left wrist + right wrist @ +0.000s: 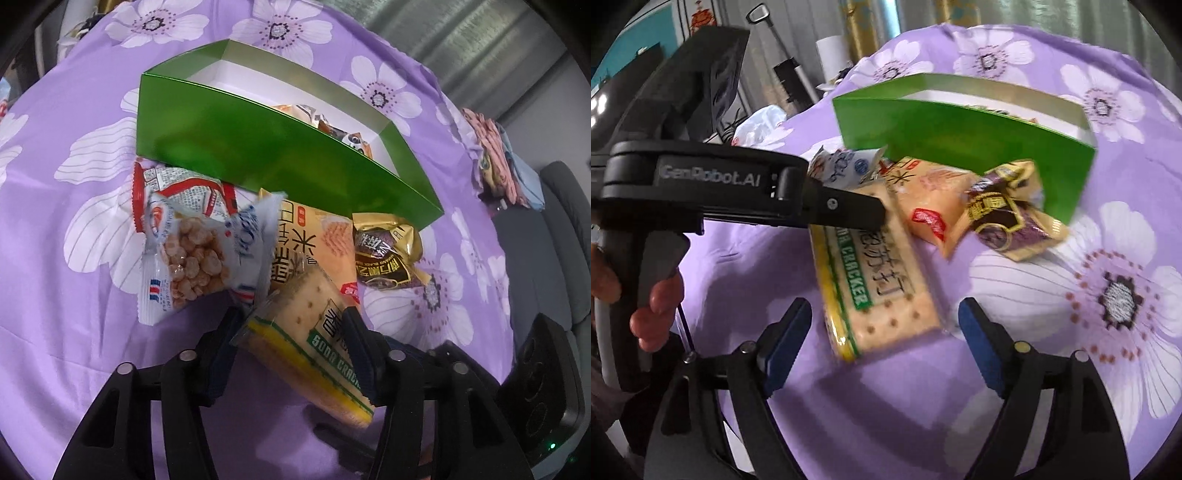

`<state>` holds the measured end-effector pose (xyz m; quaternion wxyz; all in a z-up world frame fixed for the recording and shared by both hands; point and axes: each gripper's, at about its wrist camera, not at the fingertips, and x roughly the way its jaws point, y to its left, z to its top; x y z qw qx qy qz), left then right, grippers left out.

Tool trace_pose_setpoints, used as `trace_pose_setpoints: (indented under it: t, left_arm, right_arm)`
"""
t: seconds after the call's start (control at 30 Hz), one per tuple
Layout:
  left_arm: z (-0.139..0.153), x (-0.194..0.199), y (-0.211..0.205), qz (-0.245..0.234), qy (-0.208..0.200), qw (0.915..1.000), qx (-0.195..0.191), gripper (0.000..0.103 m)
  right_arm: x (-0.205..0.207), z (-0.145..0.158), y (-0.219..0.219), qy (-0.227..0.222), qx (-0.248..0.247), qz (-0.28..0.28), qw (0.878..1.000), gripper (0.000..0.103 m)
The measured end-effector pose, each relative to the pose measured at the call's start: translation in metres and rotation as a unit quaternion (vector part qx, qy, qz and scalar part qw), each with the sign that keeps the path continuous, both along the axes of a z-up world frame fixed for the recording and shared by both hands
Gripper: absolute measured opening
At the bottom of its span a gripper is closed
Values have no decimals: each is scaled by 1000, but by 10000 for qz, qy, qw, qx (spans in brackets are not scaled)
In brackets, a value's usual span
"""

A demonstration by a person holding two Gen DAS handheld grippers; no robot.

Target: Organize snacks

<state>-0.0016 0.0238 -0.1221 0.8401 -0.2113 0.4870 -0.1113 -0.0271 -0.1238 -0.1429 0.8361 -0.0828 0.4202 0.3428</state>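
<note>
Cracker pack (314,339) btwn left hand-held gripper (291,321) fingers, right hand-held gripper (882,314) wide open

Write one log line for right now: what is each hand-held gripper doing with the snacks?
left hand-held gripper: around soda cracker pack | right hand-held gripper: open, nothing held | green box: behind snack pile

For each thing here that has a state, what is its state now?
Green box: open on top, some snacks inside.
Cracker pack: sealed, tilted, between the left gripper's fingers.
Left gripper: closed on the cracker pack.
Right gripper: open, holding nothing.
Puff bag: sealed, lying outside the box.
</note>
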Motion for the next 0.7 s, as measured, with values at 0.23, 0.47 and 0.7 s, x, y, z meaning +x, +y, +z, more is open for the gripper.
trace_pose_setpoints:
  t: [0.23,0.47,0.7]
  left_arm:
    - [2,-3,0,-45,-70,9998,-153,44]
    - [28,-16,-2,-136,-445,9982,-368,36]
    - [55,-17,-11,-240,-795,9958,-373,35]
  right_arm:
    - [0,4,3,-34,-140,192,9997,55]
    - [-15,19,-6,-190,128,154,9996,54]
    - [-26,43,-21,-535,223,103,9983,54]
